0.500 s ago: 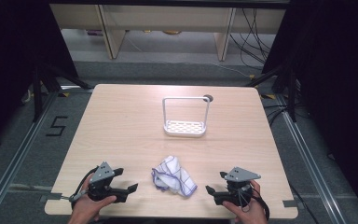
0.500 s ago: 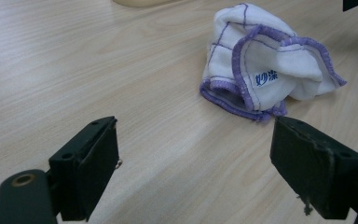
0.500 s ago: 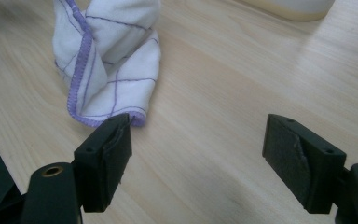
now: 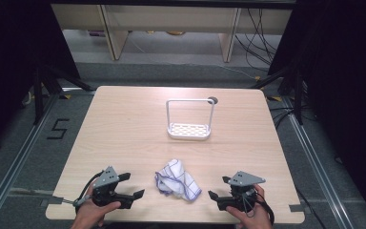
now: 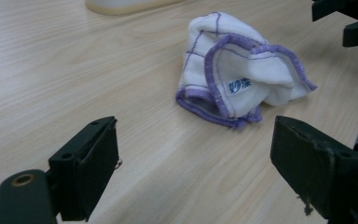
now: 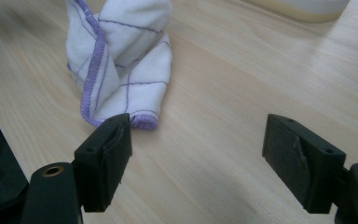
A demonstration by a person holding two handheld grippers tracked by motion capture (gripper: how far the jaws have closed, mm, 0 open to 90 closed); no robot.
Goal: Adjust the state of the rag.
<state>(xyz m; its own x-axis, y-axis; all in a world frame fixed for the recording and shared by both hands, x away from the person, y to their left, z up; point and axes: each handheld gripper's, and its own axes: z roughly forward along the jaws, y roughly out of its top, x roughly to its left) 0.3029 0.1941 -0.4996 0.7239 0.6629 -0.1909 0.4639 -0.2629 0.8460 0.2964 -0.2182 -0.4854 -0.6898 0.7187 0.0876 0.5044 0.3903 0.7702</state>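
**Cloth between two open grippers**

While both of my grippers sit low at the near table edge, the crumpled white cloth lies between them, untouched. My left gripper stands wide, nothing between its fingers, the cloth ahead of them. My right gripper stands wide too, cloth just beyond one fingertip. A white rack stands well beyond both.

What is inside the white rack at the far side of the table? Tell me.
The white rack looks empty: its perforated base shows bare under the handle loop. The crumpled cloth lies apart on the table. Under the base is hidden.
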